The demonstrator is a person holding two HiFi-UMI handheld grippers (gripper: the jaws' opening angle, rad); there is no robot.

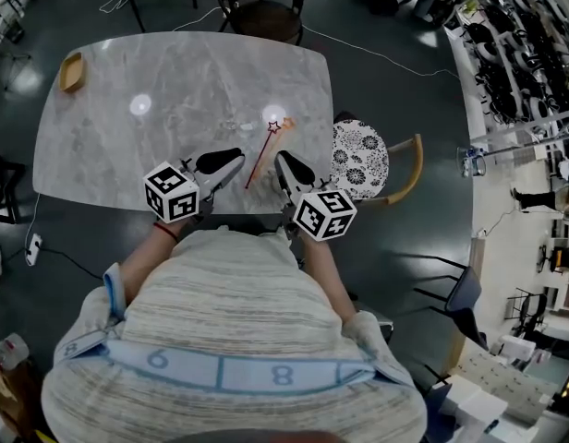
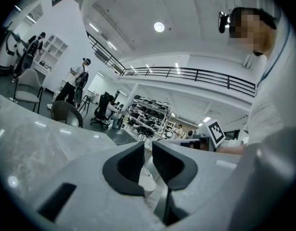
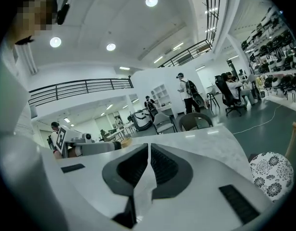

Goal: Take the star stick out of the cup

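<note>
The star stick (image 1: pixel 260 158) lies flat on the marble table (image 1: pixel 127 146). It is a thin red rod with a star (image 1: pixel 275 126) at its far end and an orange bit (image 1: pixel 287 123) beside that. A faint clear shape (image 1: pixel 231 125) left of the star may be the cup, but I cannot tell. My left gripper (image 1: pixel 235 160) rests near the table's front edge, left of the stick, jaws together and empty (image 2: pixel 147 150). On the stick's other side sits my right gripper (image 1: pixel 284 161), also shut on nothing (image 3: pixel 149 150). Neither gripper view shows the stick.
A small wooden bowl (image 1: pixel 72 70) sits at the table's far left corner. A chair with a patterned cushion (image 1: pixel 360 155) stands at the table's right side and a dark chair (image 1: pixel 260 7) at the far side. People stand in the background.
</note>
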